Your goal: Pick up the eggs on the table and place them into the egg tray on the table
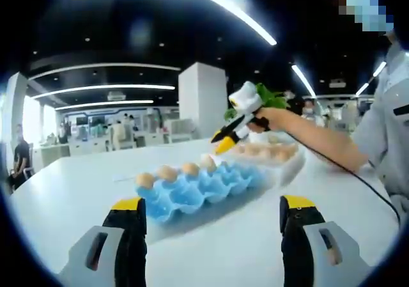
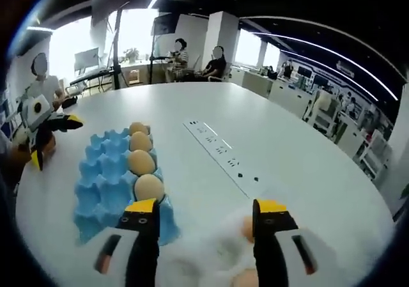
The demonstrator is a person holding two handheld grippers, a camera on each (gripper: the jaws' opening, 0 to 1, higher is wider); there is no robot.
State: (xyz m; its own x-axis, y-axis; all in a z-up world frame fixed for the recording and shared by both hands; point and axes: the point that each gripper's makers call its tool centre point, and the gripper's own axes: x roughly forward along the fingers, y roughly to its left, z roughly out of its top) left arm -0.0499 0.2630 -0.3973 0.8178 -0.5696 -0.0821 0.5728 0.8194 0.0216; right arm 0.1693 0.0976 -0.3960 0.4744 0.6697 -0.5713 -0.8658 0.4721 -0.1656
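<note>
Ahead of my left gripper (image 1: 214, 213), in the left gripper view, its two yellow-tipped black fingers (image 1: 130, 205) stand wide apart with nothing between them, above the white round surface (image 1: 64, 185). Beyond them lies the blue moulded egg tray (image 1: 198, 190), with four brown eggs (image 1: 167, 172) sitting in a row along its far edge. Past the tray, touching or just beside it, is a clear plastic container (image 1: 281, 158) with more brown eggs inside. My right gripper (image 1: 225, 139) comes in from the right, held in my hand (image 1: 268, 117), its yellow tips pointing down over the near end of that container; from here the tips look close together, and I cannot tell whether anything is between them.

Over in the right gripper view, my right gripper (image 2: 206, 213) shows its own fingers (image 2: 271, 211) parted and holding nothing. Below and between them the clear container (image 2: 211, 255) is blurred, with brown eggs (image 2: 246, 228) showing dimly through it. To the left the blue tray (image 2: 105, 185) lies on the white surface (image 2: 287, 146), its four eggs (image 2: 141, 162) lined up in the cups along the side nearer the middle of the surface; the remaining cups are bare. My left gripper (image 2: 48, 137) hovers at the far left edge, beside the tray. A long flush strip of sockets (image 2: 220, 149) runs across the surface to the right of the tray.
</note>
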